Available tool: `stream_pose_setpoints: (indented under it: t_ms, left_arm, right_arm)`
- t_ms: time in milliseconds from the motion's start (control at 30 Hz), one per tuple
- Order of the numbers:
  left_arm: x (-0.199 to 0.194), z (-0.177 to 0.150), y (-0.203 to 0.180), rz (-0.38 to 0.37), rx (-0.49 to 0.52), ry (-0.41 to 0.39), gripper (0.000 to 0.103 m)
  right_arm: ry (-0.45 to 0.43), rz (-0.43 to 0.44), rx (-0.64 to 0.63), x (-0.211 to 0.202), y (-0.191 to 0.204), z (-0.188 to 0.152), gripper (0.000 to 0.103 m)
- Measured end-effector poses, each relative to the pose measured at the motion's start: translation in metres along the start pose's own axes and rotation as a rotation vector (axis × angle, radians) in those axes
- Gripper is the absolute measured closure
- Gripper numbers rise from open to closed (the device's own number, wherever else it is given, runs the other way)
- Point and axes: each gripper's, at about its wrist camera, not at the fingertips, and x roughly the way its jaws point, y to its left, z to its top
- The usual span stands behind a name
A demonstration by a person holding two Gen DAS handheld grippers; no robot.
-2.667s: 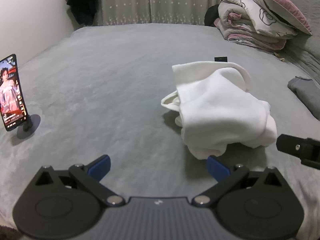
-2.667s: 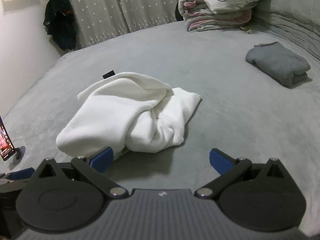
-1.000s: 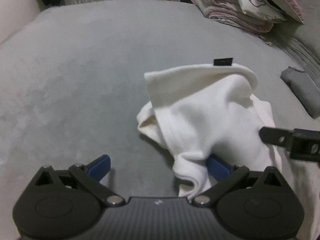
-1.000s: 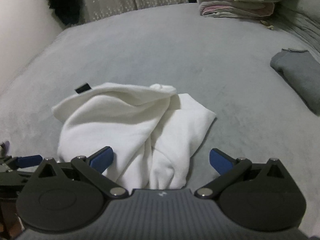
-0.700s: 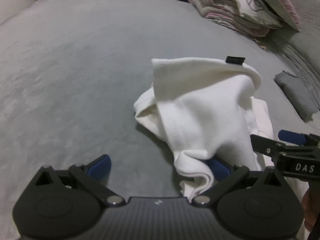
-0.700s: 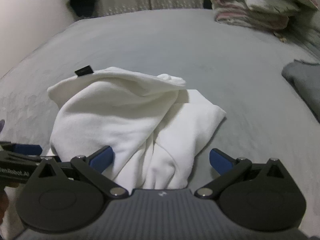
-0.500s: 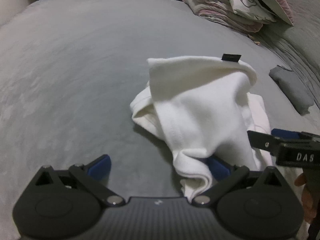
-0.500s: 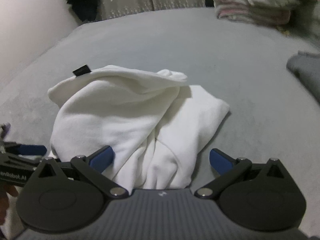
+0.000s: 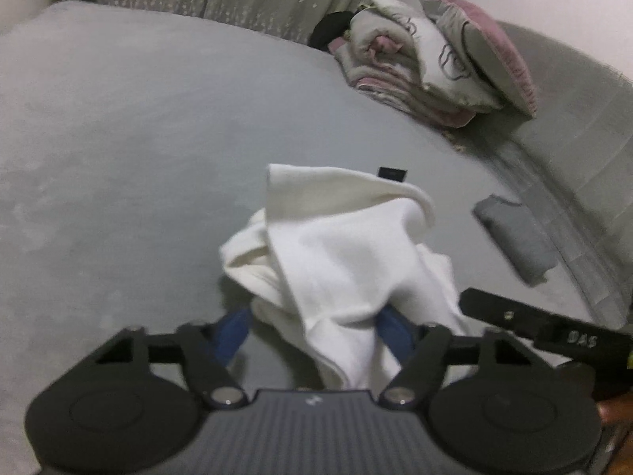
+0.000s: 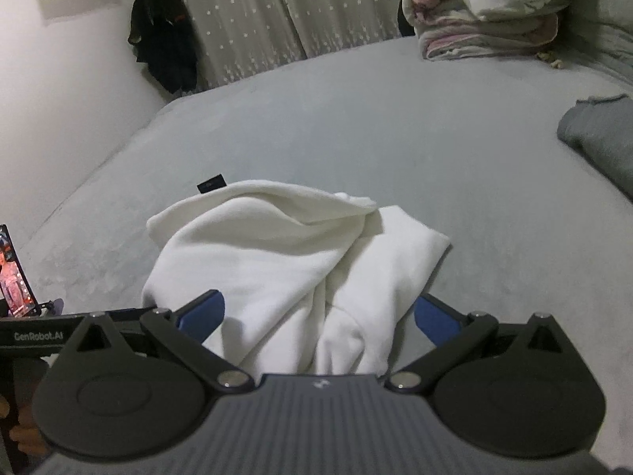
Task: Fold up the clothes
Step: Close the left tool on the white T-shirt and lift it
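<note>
Legibly, "GenRobot.AI" on left tongs (image 10: 35, 336), "DAS" on right tongs (image 9: 581, 339)

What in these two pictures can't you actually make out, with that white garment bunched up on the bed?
- White garment: crumpled; its type stays unclear in both views.
- Left gripper: jaws closing around a fold; cloth hides whether the pads press yet.
- Black tag: too small to read.
- Phone: cut off by the right wrist view's left edge.
- Grey folded garment: cut off at the right edge.
- Bedding pile: blurred in the left wrist view.
</note>
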Motion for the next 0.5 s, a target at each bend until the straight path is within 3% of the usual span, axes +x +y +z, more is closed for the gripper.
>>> stream_pose_setpoints:
  t_ms: [67,100,167,233,500]
  left_arm:
    - [0.000,0.000,0.001,-0.047,-0.032,-0.001,0.061]
    - [0.001,-0.001,0.000,-0.063,-0.043,-0.004,0.063]
    - [0.000,-0.002,-0.002,-0.084,-0.050,-0.022,0.079]
    - [-0.005,-0.004,-0.003,-0.089,-0.037,-0.048,0.087]
    - [-0.019,-0.006,-0.022,-0.142,0.068,-0.127,0.092]
  right_arm:
    - [-0.014,-0.010,-0.002,-0.001,0.000,0.000,0.000]
    - [-0.020,-0.013,-0.002,-0.002,-0.001,0.001,0.000]
    - [-0.024,-0.008,0.002,-0.002,-0.002,0.002,0.000]
    - [-0.029,-0.003,0.004,-0.003,-0.003,0.003,0.000]
    - [-0.062,0.013,-0.006,-0.014,-0.003,0.005,0.000]
